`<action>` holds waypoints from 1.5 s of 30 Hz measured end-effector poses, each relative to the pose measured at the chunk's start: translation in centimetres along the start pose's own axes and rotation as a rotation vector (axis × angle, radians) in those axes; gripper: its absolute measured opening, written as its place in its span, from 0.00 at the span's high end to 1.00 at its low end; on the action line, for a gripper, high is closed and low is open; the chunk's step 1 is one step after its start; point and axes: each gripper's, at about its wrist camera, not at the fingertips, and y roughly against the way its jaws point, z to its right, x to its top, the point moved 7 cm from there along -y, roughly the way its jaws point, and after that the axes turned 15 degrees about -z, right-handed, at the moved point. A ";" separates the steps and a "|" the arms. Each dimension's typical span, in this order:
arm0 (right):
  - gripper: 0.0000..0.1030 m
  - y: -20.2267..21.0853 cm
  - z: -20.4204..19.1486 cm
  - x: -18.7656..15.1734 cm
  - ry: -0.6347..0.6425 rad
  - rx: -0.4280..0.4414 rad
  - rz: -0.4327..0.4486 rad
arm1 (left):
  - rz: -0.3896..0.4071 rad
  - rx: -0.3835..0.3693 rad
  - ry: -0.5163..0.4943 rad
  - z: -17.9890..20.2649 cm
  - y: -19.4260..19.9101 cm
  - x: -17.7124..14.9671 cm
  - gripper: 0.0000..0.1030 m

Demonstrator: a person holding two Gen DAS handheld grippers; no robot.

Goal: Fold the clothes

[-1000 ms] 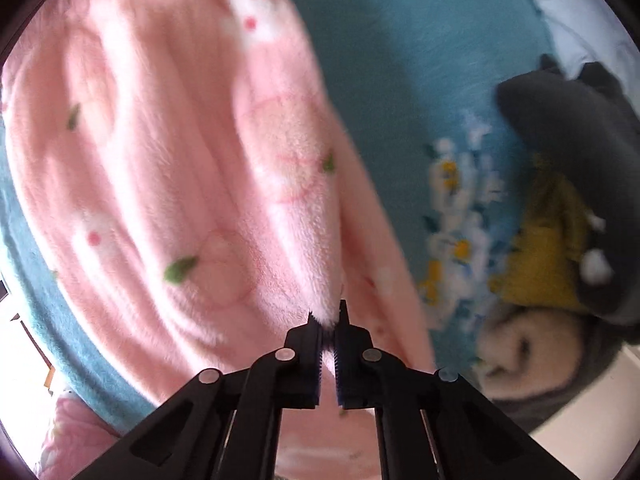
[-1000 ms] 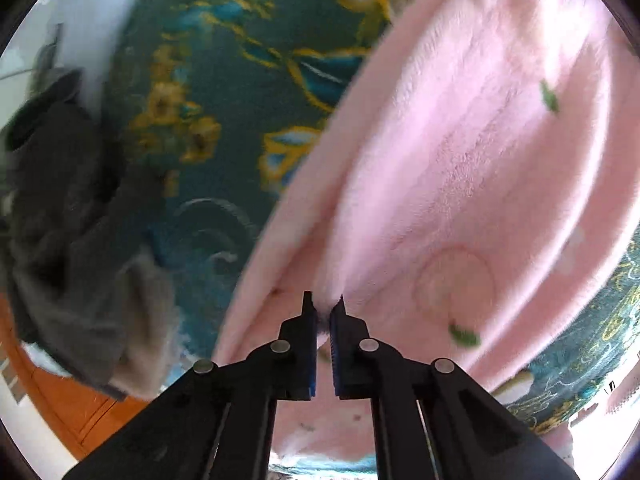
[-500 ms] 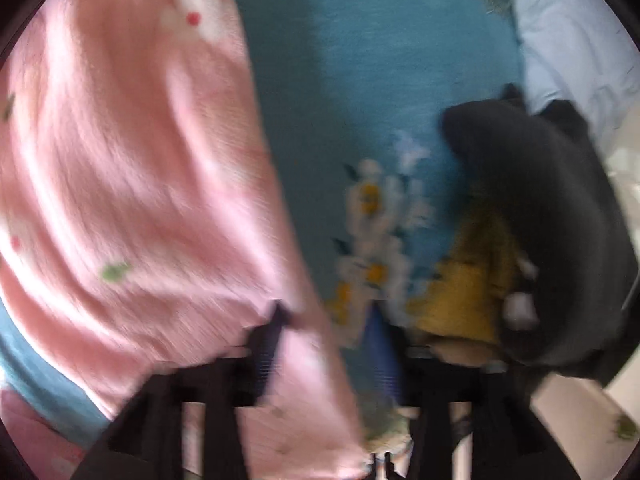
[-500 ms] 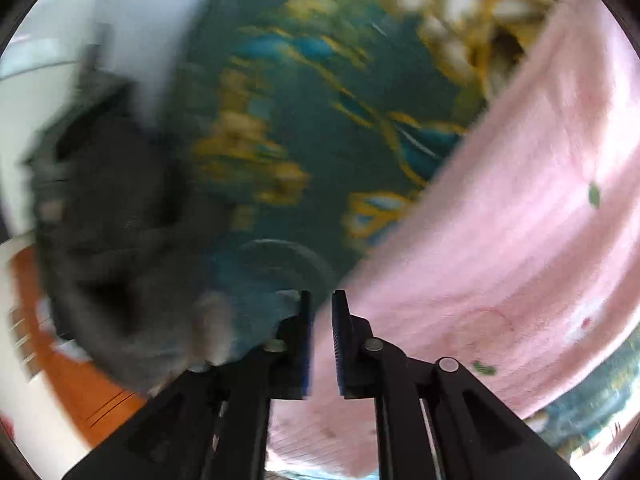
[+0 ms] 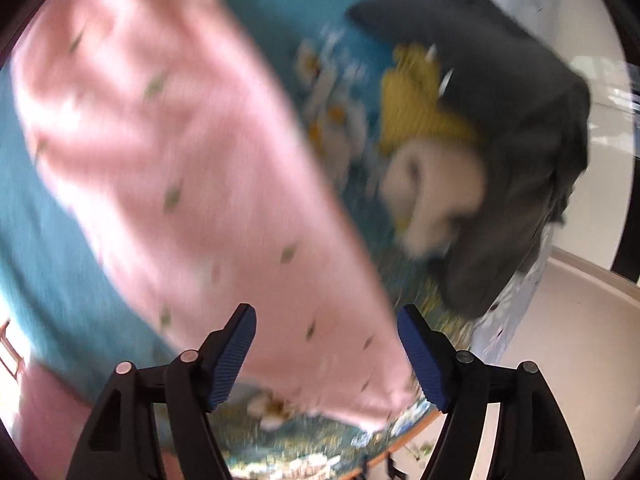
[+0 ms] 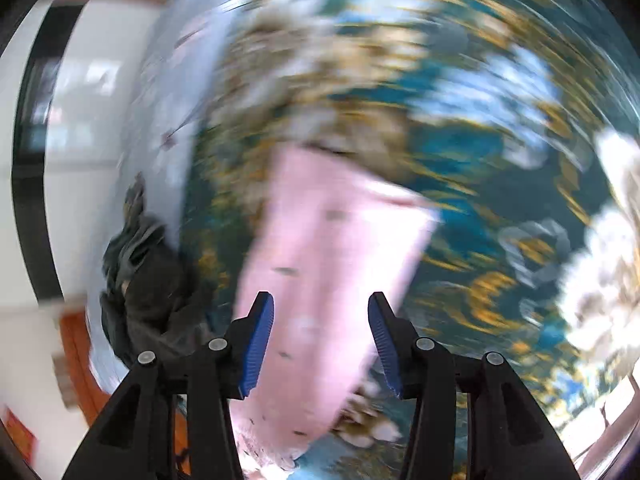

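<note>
A pink fleece garment (image 5: 192, 160) with small leaf prints lies folded on a teal flowered bedspread (image 5: 44, 232). My left gripper (image 5: 328, 356) is open and empty just above the garment's near edge. In the right wrist view the same pink garment (image 6: 328, 264) lies as a long strip on the bedspread (image 6: 500, 168). My right gripper (image 6: 320, 344) is open and empty above the strip's near end. Both views are blurred by motion.
A pile of clothes lies to the right in the left wrist view: a dark grey garment (image 5: 516, 128), a yellow one (image 5: 420, 108) and a cream one (image 5: 436, 192). The dark garment (image 6: 144, 284) also shows at the bed's edge, with floor (image 5: 568, 340) beyond.
Both grippers were shut on the pink garment a second ago. They have let go, opened wide and drawn back. The garment now lies on the bed.
</note>
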 end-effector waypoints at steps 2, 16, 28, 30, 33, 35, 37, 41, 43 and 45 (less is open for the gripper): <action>0.51 0.1 3.1 0.2 -0.059 0.047 -0.017 | -0.043 0.027 0.031 -0.5 -1.9 -2.1 0.26; 0.50 -4.5 2.3 8.4 0.108 0.087 -0.118 | 0.098 0.186 0.078 -3.3 0.1 -6.8 0.25; 0.38 -7.7 -0.3 9.5 0.104 0.273 -0.091 | 0.019 0.258 -0.036 0.1 -2.7 -8.3 0.25; 0.51 -8.1 -1.2 9.6 0.115 0.269 -0.097 | 0.007 0.251 -0.033 -0.1 -2.8 -8.3 0.25; 0.59 -8.5 -2.4 10.0 0.106 0.246 -0.090 | 0.002 0.231 -0.017 -0.6 -2.3 -8.1 0.25; 0.67 -9.0 -3.3 10.2 0.109 0.191 -0.101 | 0.012 0.205 0.006 -1.2 -1.4 -7.7 0.25; 0.74 -9.1 -4.5 10.1 0.125 0.134 -0.098 | 0.020 0.177 0.026 -1.8 -0.3 -7.4 0.25; 0.77 -7.8 -7.7 8.8 0.173 0.100 -0.057 | 0.040 0.100 0.070 -3.7 2.5 -6.5 0.25; 0.77 -6.9 -10.2 7.4 0.237 0.077 -0.036 | 0.052 0.059 0.095 -4.9 4.1 -5.8 0.25; 0.77 -6.3 -13.1 5.2 0.323 0.053 -0.019 | 0.063 0.015 0.126 -6.3 5.6 -4.9 0.25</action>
